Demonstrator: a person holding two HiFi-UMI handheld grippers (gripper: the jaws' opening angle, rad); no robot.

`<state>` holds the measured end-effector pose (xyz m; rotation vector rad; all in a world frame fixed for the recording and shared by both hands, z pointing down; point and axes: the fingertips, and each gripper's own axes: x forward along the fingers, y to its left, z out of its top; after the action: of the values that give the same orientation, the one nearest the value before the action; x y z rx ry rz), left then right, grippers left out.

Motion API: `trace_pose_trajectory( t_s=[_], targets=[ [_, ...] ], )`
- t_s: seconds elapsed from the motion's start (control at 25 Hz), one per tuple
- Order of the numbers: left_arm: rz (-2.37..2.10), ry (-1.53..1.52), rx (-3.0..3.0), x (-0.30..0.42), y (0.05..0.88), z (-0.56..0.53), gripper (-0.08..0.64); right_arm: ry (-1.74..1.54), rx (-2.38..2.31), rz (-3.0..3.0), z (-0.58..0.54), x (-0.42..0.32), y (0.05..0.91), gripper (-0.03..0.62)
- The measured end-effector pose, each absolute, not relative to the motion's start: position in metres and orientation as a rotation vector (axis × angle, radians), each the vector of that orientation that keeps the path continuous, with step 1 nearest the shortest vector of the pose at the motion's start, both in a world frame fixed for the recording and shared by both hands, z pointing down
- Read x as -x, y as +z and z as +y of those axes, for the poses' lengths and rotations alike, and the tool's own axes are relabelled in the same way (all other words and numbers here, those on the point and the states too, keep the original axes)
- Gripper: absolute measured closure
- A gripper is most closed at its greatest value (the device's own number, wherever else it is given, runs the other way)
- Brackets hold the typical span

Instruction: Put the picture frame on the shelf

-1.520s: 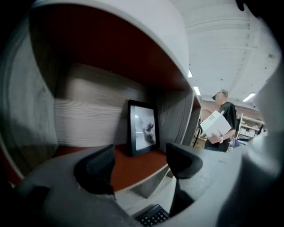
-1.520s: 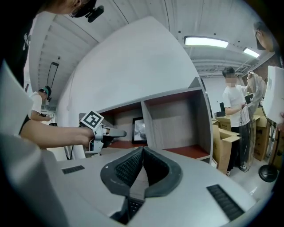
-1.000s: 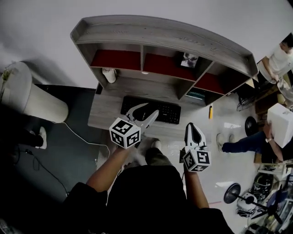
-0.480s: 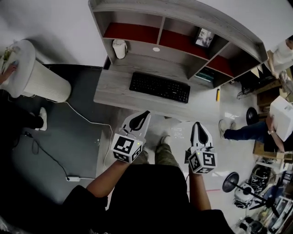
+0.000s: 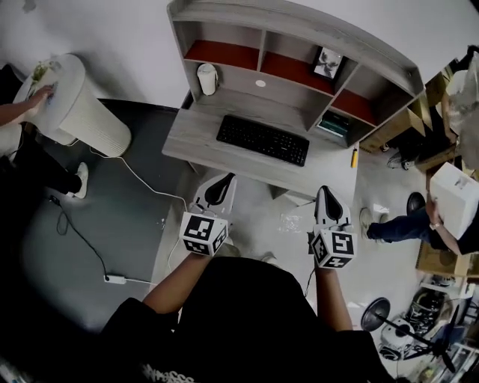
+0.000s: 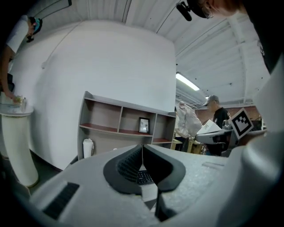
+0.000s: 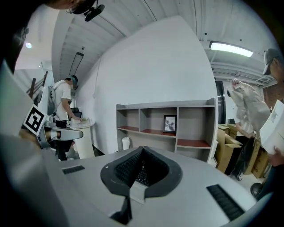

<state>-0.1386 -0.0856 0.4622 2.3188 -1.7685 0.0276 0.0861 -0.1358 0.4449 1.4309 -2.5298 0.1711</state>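
Two claws hang side by side above the floor, well short of the surface. The left claw has its jaws pressed together with nothing between them, and the right claw is likewise closed and empty. The one picture frame stands upright on the shelf, in the middle of its three bays, at the right end of the red board, just beside the divider. On the surface below lie one black keyboard and one white cylindrical container, well apart.
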Motion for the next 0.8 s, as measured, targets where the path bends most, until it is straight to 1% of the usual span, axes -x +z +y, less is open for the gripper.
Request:
trace_pose_trajectory(
  t_s=[0.24,0.56,0.8],
  targets=[
    [-1.783,0.024,-2.348,0.101,0.453,-0.077,0.538,0.193,-1.414,-2.545,-0.117,-0.132,0.454,0.58],
    [-1.757,-0.01,-2.35,0.06,0.447,-0.081,0.538,0.201,-1.431,-2.567,-0.111,-0.151,0.453,0.58],
    [-1.754,-0.008,-2.387,0.046,0.441,-0.082,0.538,0.178,-1.476,-2.547,-0.118,-0.166,0.445,0.58]
  ],
)
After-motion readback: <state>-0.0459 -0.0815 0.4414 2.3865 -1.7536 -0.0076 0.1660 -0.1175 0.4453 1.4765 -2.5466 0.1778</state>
